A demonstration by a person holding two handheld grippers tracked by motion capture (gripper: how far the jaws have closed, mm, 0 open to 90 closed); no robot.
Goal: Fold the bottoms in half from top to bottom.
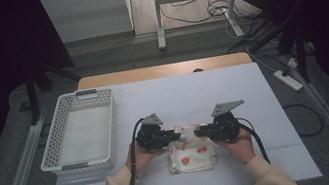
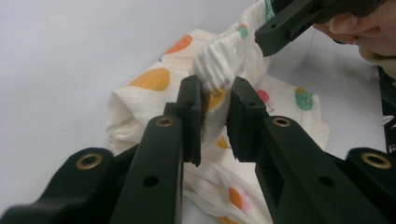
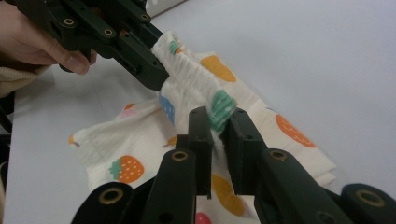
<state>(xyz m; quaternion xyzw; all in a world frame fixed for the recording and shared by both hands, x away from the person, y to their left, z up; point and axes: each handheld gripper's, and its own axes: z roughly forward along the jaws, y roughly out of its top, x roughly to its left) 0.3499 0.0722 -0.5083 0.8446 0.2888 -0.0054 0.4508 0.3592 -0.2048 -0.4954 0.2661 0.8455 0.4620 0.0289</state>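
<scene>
A small cream cloth [image 1: 191,153] printed with coloured fruit lies near the front middle of the white table. Its far edge is a ribbed band, lifted off the table. My left gripper [image 1: 175,134] comes from the left and is shut on the left end of that band [image 2: 215,74]. My right gripper [image 1: 198,131] comes from the right and is shut on the band's right end [image 3: 219,109]. The two grippers face each other tip to tip, with the band [image 3: 187,70] bunched between them. The rest of the cloth [image 3: 121,154] hangs and rests on the table below.
A white perforated basket [image 1: 80,129] stands at the table's left side and holds nothing. The white table surface [image 1: 202,88] stretches beyond the cloth. A wooden strip [image 1: 164,70] runs along the far edge, with a desk frame and cables on the floor behind.
</scene>
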